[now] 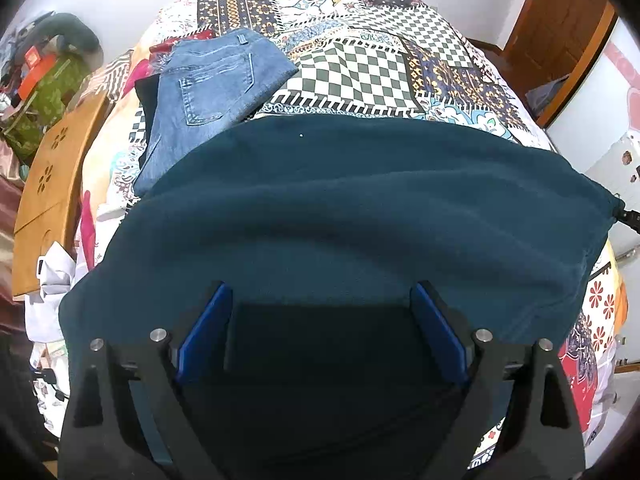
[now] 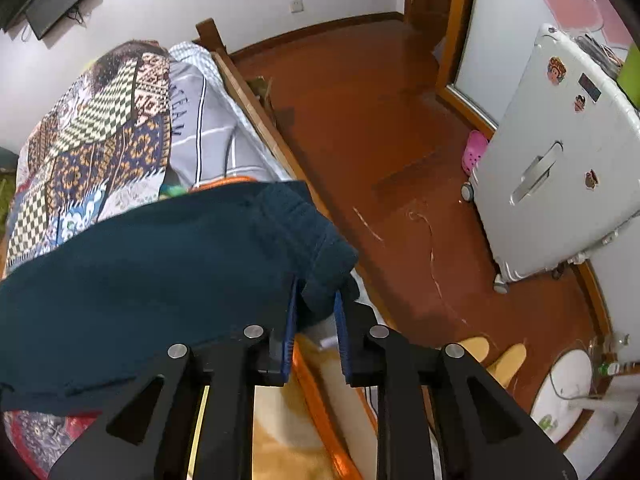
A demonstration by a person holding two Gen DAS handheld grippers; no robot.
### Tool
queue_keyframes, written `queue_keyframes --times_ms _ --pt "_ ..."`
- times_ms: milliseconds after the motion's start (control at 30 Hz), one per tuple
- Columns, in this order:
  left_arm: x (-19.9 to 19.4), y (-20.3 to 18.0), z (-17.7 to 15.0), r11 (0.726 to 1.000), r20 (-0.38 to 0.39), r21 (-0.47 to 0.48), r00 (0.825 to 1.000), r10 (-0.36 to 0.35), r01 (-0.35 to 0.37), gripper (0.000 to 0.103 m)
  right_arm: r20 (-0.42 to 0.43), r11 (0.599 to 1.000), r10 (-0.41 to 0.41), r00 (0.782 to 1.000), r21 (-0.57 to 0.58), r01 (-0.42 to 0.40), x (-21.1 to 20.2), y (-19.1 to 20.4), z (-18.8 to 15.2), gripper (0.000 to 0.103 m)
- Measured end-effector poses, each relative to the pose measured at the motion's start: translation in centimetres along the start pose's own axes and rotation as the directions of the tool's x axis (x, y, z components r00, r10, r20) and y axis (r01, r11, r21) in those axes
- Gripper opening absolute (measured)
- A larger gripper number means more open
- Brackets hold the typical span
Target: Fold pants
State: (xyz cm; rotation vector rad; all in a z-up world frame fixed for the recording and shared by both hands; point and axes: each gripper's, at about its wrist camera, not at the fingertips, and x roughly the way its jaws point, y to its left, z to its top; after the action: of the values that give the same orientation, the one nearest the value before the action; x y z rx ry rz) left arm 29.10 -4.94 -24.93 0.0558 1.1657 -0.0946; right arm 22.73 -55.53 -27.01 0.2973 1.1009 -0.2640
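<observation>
Dark teal fleece pants (image 1: pixel 360 208) lie spread across a patterned bedspread (image 1: pixel 380 64). My left gripper (image 1: pixel 322 300) is wide open just above the near part of the pants, its blue pads (image 1: pixel 208 328) apart with dark fabric between them. In the right wrist view the same pants (image 2: pixel 160 264) reach the bed's right edge. My right gripper (image 2: pixel 316 300) is shut on a bunched end of the pants (image 2: pixel 320 264) at that edge.
Folded blue jeans (image 1: pixel 208 92) lie on the bed at the far left, over a dark garment. A wooden board (image 1: pixel 52 184) leans left of the bed. A white suitcase (image 2: pixel 560 152), pink shoe (image 2: pixel 474 156) and wooden floor (image 2: pixel 360 120) lie right of the bed.
</observation>
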Motion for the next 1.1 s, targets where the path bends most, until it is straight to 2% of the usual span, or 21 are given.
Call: queue_keyframes --times_ms 33,100,167,233,367,533,600,733,800,1000,1100 --pt "-0.2 0.2 0.0 1.0 0.005 -0.003 1.0 0.004 -0.004 0.092 0.008 0.999 -0.032 0.999 -0.011 0.032 -0.6 0.3 0.2 0.024" --pt "-0.7 0.7 -0.1 1.0 0.021 -0.012 1.0 0.011 -0.01 0.092 0.032 0.997 -0.07 0.997 -0.039 0.072 -1.6 1.1 0.5 0.042" --pt "-1.9 2.0 -0.2 0.999 0.057 -0.037 0.998 0.016 -0.014 0.092 0.082 0.993 -0.088 0.993 -0.077 0.094 -3.0 2.2 0.6 0.048" --pt "-3.2 3.5 -0.3 0.997 0.088 -0.071 0.996 0.016 -0.01 0.092 0.133 0.987 -0.087 0.987 -0.121 0.104 -4.8 4.0 0.9 0.05" --pt "-6.2 8.0 -0.6 0.987 0.162 -0.159 0.985 0.058 -0.032 0.092 0.203 0.981 -0.011 0.979 -0.186 0.049 -7.6 8.2 1.3 0.052" --pt "-9.1 14.9 -1.3 0.958 0.211 -0.265 0.963 0.169 -0.11 0.092 0.251 0.95 0.144 0.957 -0.307 -0.063 -10.0 16.1 1.4 0.059" --pt "-9.6 17.8 -1.8 0.943 0.205 -0.302 0.956 0.209 -0.142 0.092 0.251 0.924 0.203 0.946 -0.368 -0.1 -10.6 19.9 1.0 0.059" --pt "-9.4 22.4 -3.3 0.921 0.184 -0.35 0.952 0.244 -0.168 0.092 0.225 0.862 0.307 0.925 -0.478 -0.17 -10.8 26.9 0.0 0.06" --pt "-8.7 24.4 -4.0 0.912 0.161 -0.37 0.955 0.25 -0.176 0.092 0.196 0.82 0.353 0.915 -0.535 -0.202 -10.4 30.7 -0.7 0.065" --pt "-5.1 29.5 -5.9 0.884 0.063 -0.418 0.964 0.257 -0.209 0.092 0.069 0.705 0.39 0.918 -0.664 -0.249 -6.9 40.6 -3.1 0.065" --pt "-2.7 31.3 -6.6 0.874 0.008 -0.443 0.974 0.227 -0.2 0.092 -0.005 0.64 0.385 0.923 -0.72 -0.27 -5.3 44.5 -4.2 0.065"
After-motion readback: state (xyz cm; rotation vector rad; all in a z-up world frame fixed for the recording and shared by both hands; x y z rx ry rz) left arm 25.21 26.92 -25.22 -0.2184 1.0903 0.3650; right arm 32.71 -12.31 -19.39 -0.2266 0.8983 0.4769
